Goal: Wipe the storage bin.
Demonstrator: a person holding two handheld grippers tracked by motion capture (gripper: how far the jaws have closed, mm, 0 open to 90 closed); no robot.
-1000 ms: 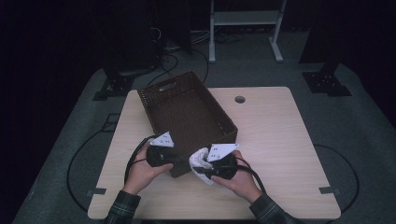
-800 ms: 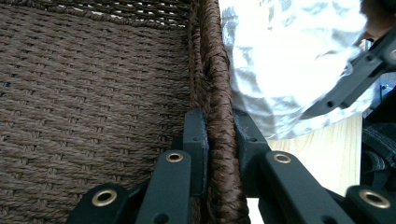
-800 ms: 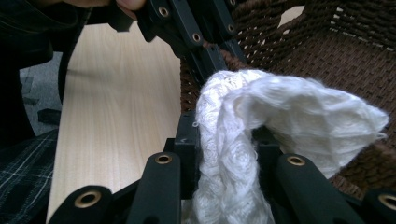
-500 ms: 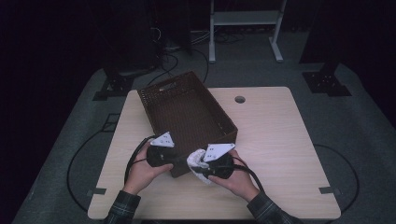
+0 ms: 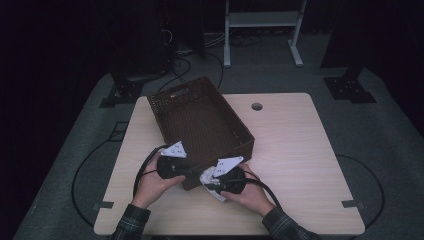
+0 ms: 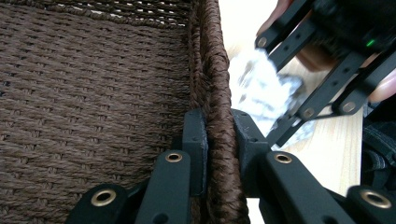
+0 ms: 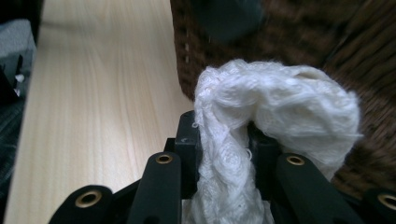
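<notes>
- The high view looks forward and down from above the person's side onto the wicker basket point(image 5: 200, 125) on the table point(image 5: 300, 150).
- The left gripper view sits right against the basket's near rim point(image 6: 212, 93), facing along it.
- The right gripper view faces the basket's outer wall point(image 7: 299, 42) from close by; all views share this near corner.

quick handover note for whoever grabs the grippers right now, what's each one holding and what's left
Left gripper: shut on the near rim of the brown woven basket, steadying it.
Right gripper: shut on a white cloth, held just outside the basket's near wall, above the table.
Done: cloth picked up, basket pinned.
Left, most likely: lift the cloth over the rim, drop it in the basket, then release both.
</notes>
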